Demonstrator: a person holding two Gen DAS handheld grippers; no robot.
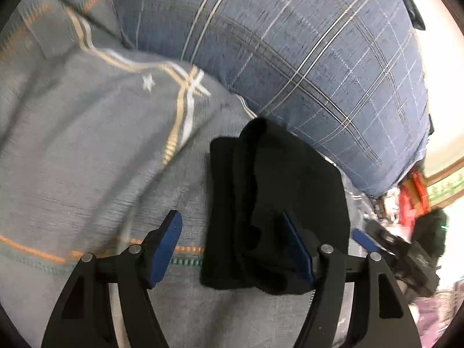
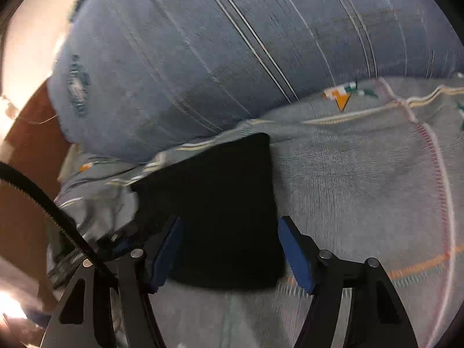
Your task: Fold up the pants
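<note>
The black pants (image 1: 275, 203) lie folded into a small, thick rectangle on a grey bedspread (image 1: 87, 159). My left gripper (image 1: 229, 232) hovers open over their left edge: its right finger crosses the cloth and its left finger is over bare bedspread. In the right wrist view the same folded pants (image 2: 220, 191) lie between the fingers of my right gripper (image 2: 230, 232), which is open; the pads do not press on the cloth. The right gripper's blue pad (image 1: 361, 239) shows at the pants' right side in the left wrist view.
A big blue plaid pillow (image 1: 304, 58) (image 2: 203, 58) lies right behind the pants. The bedspread (image 2: 362, 188) has orange and white stripes. Red items (image 1: 411, 200) sit past the bed's right edge. Brown wooden furniture (image 2: 26, 150) and a black toothed strap (image 2: 43, 200) are at the left.
</note>
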